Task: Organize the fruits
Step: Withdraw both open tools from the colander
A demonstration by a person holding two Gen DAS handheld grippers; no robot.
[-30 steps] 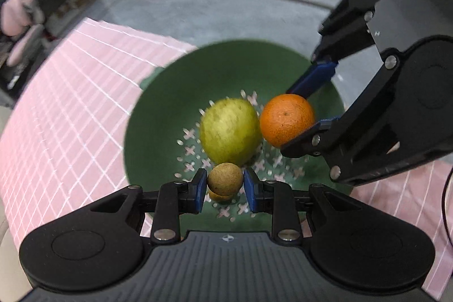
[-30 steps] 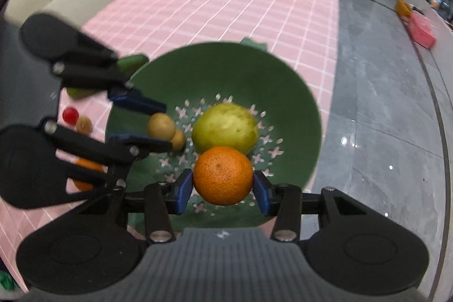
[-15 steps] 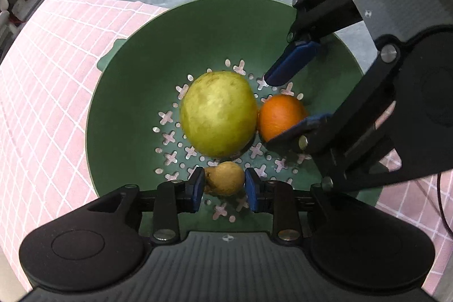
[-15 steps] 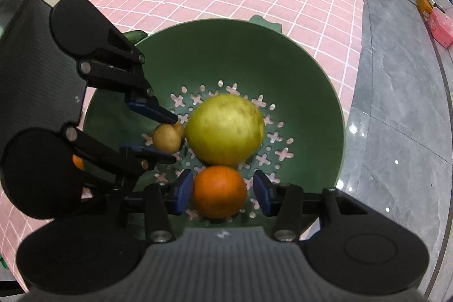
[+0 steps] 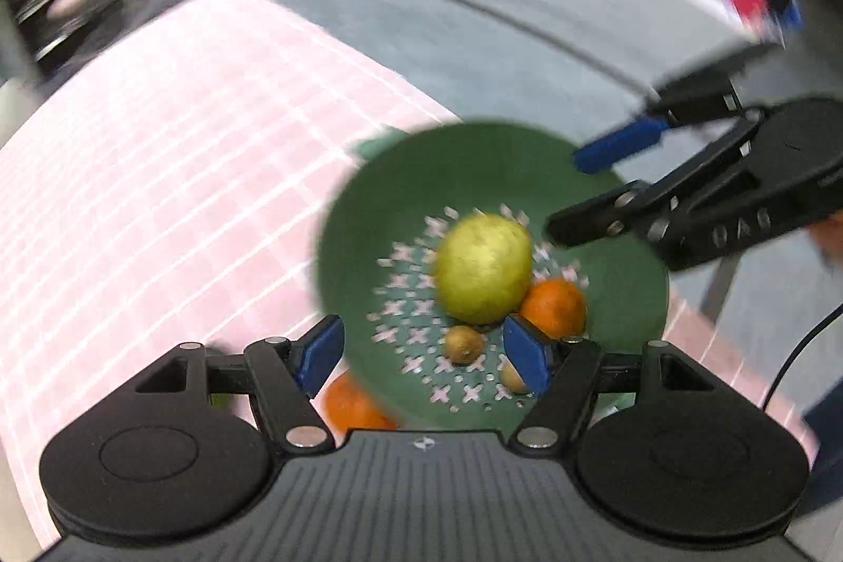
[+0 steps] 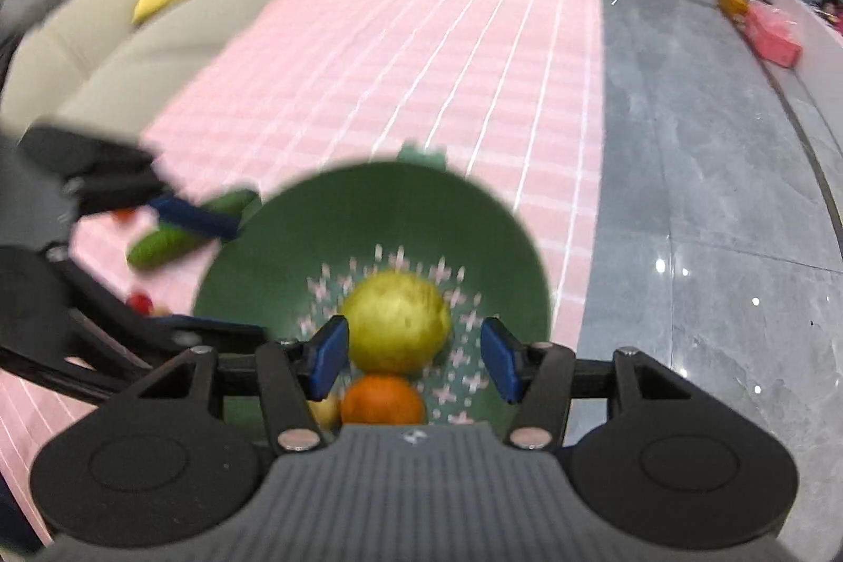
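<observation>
A green perforated bowl sits on the pink checked cloth. In it lie a yellow-green pear, an orange and two small brown fruits. My left gripper is open and empty above the bowl's near rim. My right gripper is open and empty above the pear and orange; it also shows in the left wrist view.
A second orange lies on the cloth beside the bowl. A green cucumber and a small red fruit lie left of the bowl. The table edge and grey floor are to the right.
Both grippers have opened, letting go of the small brown fruit and the orange into the bowl, and have lifted up and back from it.
</observation>
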